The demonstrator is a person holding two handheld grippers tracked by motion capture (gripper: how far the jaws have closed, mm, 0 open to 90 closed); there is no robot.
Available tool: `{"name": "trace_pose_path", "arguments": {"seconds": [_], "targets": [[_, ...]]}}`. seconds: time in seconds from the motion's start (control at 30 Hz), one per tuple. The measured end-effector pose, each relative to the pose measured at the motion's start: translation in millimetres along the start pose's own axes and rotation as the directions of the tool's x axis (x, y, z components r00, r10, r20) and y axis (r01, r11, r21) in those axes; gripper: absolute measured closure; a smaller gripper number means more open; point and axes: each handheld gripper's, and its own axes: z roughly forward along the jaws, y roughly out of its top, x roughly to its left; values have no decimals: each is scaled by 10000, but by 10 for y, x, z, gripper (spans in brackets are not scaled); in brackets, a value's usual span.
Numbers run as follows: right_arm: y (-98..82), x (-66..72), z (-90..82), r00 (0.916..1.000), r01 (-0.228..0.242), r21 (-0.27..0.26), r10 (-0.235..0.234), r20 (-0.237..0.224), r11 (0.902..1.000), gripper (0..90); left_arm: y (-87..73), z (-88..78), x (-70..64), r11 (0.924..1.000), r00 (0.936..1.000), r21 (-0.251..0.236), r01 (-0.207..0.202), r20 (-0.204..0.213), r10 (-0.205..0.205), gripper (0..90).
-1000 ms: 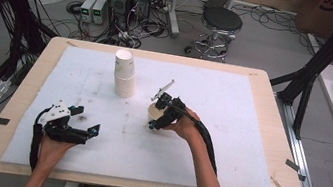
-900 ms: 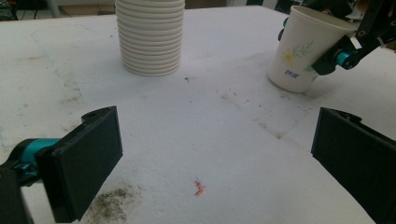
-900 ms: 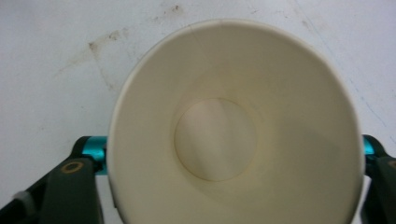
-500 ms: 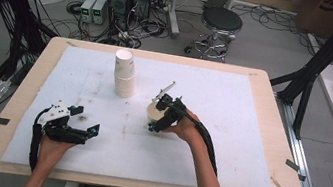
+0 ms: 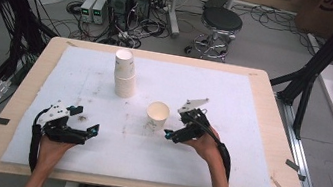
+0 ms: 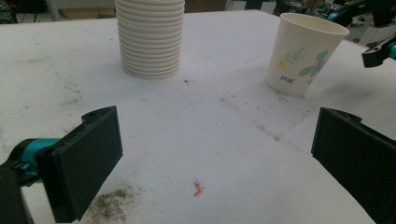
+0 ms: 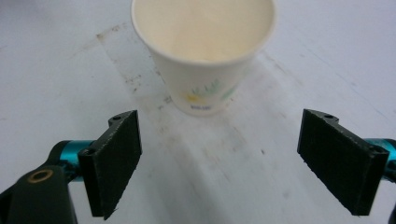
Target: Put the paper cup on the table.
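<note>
A single flowered paper cup [image 5: 157, 115] [image 6: 306, 53] [image 7: 205, 56] stands upright on the white board. A stack of paper cups [image 5: 125, 74] [image 6: 150, 37] stands behind it to the left. My right gripper [image 5: 175, 124] [image 7: 233, 158] sits just right of the single cup. Its jaws have just been opening and are now wide apart, with nothing between them and the cup a little beyond their tips. My left gripper [image 5: 85, 120] [image 6: 215, 158] rests open at the front left, empty, pointing toward both cups.
A white foam board [image 5: 226, 148] covers most of the wooden table [image 5: 283, 142]. Dirt smudges mark the board near the left gripper. Beyond the table's far edge are a stool [image 5: 221, 21], electronics boxes and cables on the floor.
The right gripper has let go of the single cup and drawn back to the right, leaving it standing alone. The left gripper has not moved.
</note>
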Motion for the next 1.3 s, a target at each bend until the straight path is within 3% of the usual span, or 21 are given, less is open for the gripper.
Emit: {"name": "trace_pose_path", "arguments": {"seconds": [0.13, 0.23, 0.4, 0.5, 0.63, 0.93, 1.0, 1.23, 1.3], "targets": [[-227, -14, -172, 9991, -222, -643, 245, 345, 9977, 137, 0, 2, -3, 10000, 10000, 9, 4, -34, -4, 18], [-402, -31, -294, 9969, -587, -1388, 655, 446, 9886, 137, -3, -2, -4, 10000, 10000, -37, -9, -58, 9, 18], [-683, -49, -457, 9861, -1361, -2368, 1544, 608, 9620, 141, -15, -30, -8, 9996, 9999, -277, 30, -101, -33, 18], [-839, -69, -489, 9794, -1432, -2732, 1759, 991, 9512, 144, -16, -36, -11, 9997, 9999, -254, -14, -115, 11, 18], [-983, -94, -491, 9703, -1641, -3440, 2141, 1125, 9245, 144, -20, -42, -19, 9995, 9999, -302, 11, -136, -15, 18], [-1113, -112, -436, 9633, -1591, -3680, 2256, 1454, 9161, 147, -31, -68, -8, 9990, 9999, -418, 129, -68, -131, 18], [-1130, -117, -424, 9627, -1656, -3782, 2324, 1383, 9108, 147, -35, -78, -13, 9988, 9998, -454, 177, -93, -182, 18], [-1184, -109, -397, 9599, -1681, -3883, 2401, 1446, 9061, 147, -38, -85, -21, 9990, 9999, -448, 59, -126, -64, 18], [-1203, -109, -415, 9604, -1705, -4057, 2436, 1355, 8979, 148, -45, -97, -32, 9983, 9998, -584, 19, -184, -29, 18]]}}
